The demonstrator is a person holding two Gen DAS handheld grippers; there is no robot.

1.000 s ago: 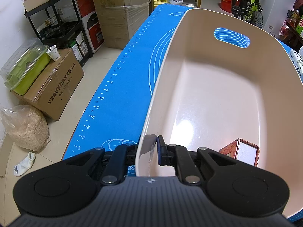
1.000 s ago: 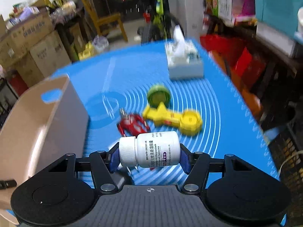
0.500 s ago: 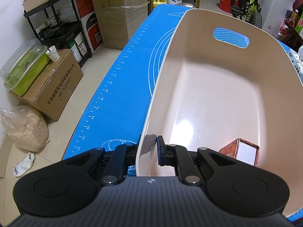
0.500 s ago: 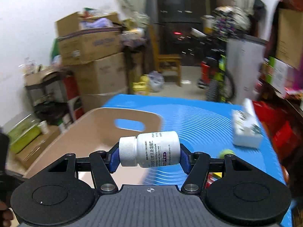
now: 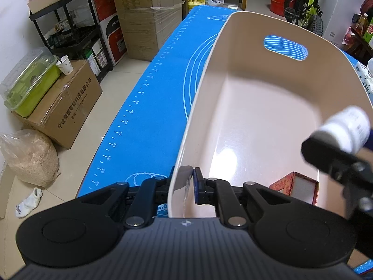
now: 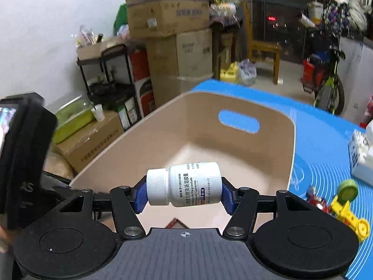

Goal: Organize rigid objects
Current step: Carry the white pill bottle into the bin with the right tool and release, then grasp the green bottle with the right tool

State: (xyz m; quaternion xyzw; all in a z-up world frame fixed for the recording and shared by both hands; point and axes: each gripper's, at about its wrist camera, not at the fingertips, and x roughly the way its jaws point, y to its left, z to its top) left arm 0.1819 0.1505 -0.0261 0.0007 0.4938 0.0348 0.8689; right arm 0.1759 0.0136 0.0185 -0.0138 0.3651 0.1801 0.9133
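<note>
Your left gripper (image 5: 190,187) stays pinched on the beige plastic bin's (image 5: 233,46) near rim. Your right gripper (image 6: 184,194), clamping the white pill bottle (image 6: 186,184) sideways, has swung from the mat to above the bin; release comes next.

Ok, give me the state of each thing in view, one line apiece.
left gripper: shut on the bin's near rim.
right gripper: shut on the pill bottle.
pill bottle: capped, held sideways above the bin.
bin: upright on the blue mat.
red box: inside the bin.
</note>
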